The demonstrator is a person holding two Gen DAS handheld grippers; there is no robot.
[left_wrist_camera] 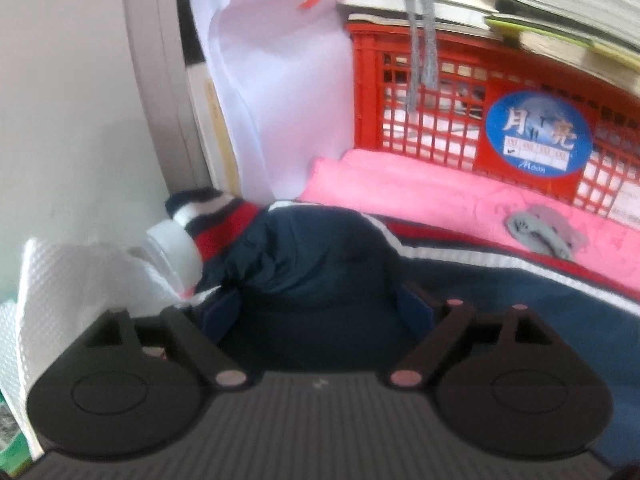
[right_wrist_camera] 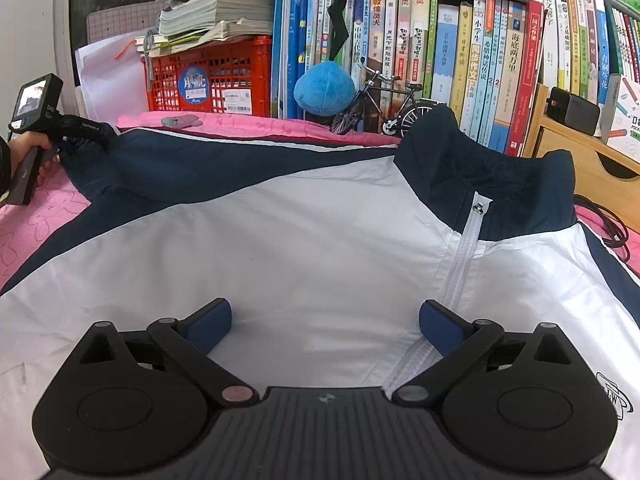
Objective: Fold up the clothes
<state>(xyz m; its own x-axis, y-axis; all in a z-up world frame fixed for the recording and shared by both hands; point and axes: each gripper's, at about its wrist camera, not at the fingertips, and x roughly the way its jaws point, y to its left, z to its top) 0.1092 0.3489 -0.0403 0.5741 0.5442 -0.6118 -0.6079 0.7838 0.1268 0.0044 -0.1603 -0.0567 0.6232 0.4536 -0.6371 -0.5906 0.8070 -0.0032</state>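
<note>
While the jacket [right_wrist_camera: 304,240] lies flat on the pink sheet [right_wrist_camera: 36,232], right gripper [right_wrist_camera: 325,322] hovers released over its white chest, left gripper [left_wrist_camera: 318,308] spread at the sleeve [left_wrist_camera: 304,248], 10 o'clock.

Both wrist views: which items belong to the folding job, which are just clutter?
Job:
- navy-and-white zip-up track jacket, spread flat
- its navy sleeve with striped cuff
- left gripper, open at the sleeve
- right gripper, open over the chest

Clutter:
- red plastic crate
- blue plush toy
- miniature black bicycle
- shelf books
</note>
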